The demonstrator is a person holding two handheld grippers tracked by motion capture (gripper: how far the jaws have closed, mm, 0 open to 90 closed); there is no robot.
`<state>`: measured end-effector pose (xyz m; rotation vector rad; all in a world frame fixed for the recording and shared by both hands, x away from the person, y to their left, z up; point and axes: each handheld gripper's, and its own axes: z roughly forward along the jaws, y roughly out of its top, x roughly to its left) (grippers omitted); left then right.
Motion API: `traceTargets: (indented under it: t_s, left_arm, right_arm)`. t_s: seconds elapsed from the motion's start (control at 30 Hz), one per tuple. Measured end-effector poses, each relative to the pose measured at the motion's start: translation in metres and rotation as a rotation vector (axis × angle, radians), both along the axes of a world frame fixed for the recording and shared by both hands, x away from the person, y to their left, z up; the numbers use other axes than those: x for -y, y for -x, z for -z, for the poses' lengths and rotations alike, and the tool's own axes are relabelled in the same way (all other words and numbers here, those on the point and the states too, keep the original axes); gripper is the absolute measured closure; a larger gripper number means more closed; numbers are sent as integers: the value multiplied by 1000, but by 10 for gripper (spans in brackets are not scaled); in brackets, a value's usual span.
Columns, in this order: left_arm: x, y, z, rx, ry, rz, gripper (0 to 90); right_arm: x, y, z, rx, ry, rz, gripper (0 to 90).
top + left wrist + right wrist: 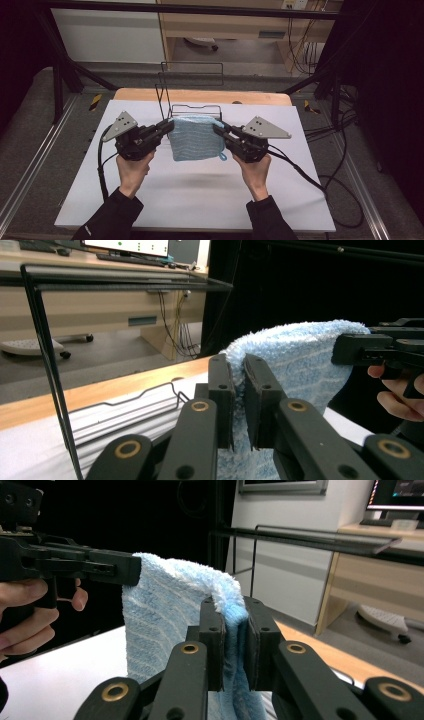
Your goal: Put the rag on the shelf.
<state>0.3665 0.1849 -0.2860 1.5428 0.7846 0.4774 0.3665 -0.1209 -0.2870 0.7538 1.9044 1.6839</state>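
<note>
While both claws pinch its top corners, left gripper (167, 126) and right gripper (219, 129), the blue towel (196, 138) hangs just before the wire rack (192, 107) toward the bench's far edge.

We see a light blue towel (196, 138) hanging flat above the white surface (200, 195); top corners pinched; fluffy, faintly striped.

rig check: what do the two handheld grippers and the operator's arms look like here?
Both the left gripper and the right gripper are black, each with two flat black jaws on link arms with brass-coloured pivot rings. Each carries a grey three-cornered plate dotted with small holes, and trails a black cable. The person wears black long sleeves; hands are bare.
</note>
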Motion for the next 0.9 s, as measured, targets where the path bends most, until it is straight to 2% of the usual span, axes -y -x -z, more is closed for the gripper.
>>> traceTargets:
  t_s: [0.1,0.37,0.9]
  left_arm:
    - [-1,-3,-6,10,6,-4,824]
    - [-1,-10,-21,39,39,-11,824]
    - [-6,-25,-46,84,96,-33,825]
  right_arm:
    - [-2,-3,-8,25,-4,12,811]
    - [-4,-8,-21,51,-21,29,811]
    - [-16,-19,-53,136,-20,73,813]
